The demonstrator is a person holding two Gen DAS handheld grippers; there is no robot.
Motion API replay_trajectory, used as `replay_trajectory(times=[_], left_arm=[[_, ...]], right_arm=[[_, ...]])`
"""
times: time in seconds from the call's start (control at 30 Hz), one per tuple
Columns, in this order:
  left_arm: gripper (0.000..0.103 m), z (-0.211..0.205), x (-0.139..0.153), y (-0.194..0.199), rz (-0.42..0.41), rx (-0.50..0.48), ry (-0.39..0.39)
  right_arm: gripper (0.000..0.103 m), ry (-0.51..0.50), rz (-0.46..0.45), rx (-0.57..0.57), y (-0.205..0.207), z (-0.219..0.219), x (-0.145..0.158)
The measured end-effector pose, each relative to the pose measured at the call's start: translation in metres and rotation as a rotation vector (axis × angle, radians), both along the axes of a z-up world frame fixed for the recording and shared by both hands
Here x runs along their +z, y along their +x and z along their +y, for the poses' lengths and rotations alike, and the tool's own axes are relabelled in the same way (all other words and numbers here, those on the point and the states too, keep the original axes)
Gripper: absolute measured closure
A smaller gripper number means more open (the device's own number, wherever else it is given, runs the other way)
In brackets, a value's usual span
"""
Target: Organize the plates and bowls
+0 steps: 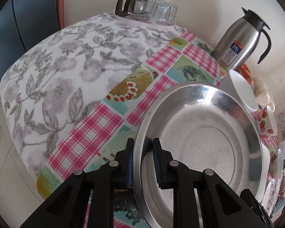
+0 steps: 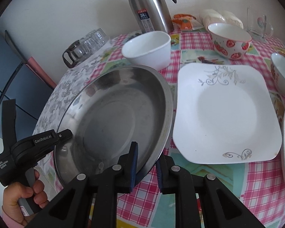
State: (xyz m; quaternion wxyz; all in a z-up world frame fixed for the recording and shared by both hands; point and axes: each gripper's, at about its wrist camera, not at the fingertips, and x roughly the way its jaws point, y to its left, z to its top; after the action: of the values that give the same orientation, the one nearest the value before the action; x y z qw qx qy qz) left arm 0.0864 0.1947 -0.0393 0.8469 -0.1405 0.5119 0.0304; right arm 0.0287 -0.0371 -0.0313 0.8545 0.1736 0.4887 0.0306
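We've got the steel pan (image 2: 115, 117) pinched from both sides: our left hand-held gripper (image 1: 142, 163) is clamped on its near-left rim, our right hand-held gripper (image 2: 146, 167) on its near-right rim, sharing the load of a wide dish. It hangs tilted over the table (image 2: 256, 180), just beside the square white plate (image 2: 226, 114), likely its stacking spot.

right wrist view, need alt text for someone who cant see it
Two tongs grip opposite rims of a tilted steel pan over a checked tablecloth. A square white plate lies right of it; behind stand a white bowl, strawberry bowl and thermos.
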Motion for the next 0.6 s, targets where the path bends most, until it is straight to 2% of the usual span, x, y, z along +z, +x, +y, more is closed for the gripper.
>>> replay_trajectory(times=[0.33, 0.6], left_arm=[[0.083, -0.014, 0.026, -0.010, -0.093, -0.025, 0.000], [0.083, -0.053, 0.042, -0.016, -0.138, -0.111, -0.010]], right_arm=[[0.084, -0.005, -0.067, 0.002, -0.008, -0.012, 0.023], [0.084, -0.013, -0.091, -0.052, -0.018, -0.044, 0.037]])
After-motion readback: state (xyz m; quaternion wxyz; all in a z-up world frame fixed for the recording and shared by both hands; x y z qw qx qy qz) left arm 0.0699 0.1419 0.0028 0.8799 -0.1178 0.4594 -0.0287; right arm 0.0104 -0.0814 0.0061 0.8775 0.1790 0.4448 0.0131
